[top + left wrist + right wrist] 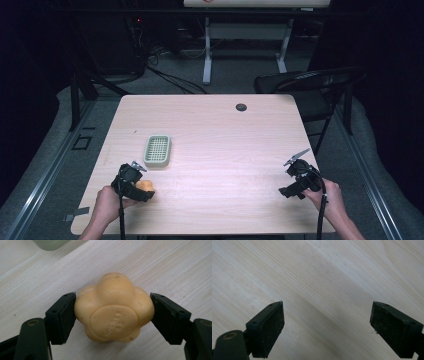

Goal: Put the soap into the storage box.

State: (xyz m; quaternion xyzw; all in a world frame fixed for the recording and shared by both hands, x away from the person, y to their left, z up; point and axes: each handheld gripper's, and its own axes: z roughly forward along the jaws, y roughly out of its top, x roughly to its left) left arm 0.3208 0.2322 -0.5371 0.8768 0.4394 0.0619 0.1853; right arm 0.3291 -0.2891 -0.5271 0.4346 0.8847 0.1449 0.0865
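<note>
The left gripper has its two black pads pressed on opposite sides of a yellow flower-shaped soap, so the soap sits squeezed between the jaws, low over the table at the near-left corner. What the coming move seems to turn on is the pale green soap dish: it lies just ahead of that gripper, a little farther up the table and slightly to its right, near but not touching. In the left gripper view a corner of the dish peeks in beyond the soap, up and to the left of the jaws. The dish's long axis runs away from the person, roughly in line with the way the gripper points, so I'd judge a short forward carry would bring the soap over it. The right gripper is well apart, over at the near-right edge, its jaws standing apart with nothing between them, bare wood under them. The left hand is plainly the nearer one to the dish.
</note>
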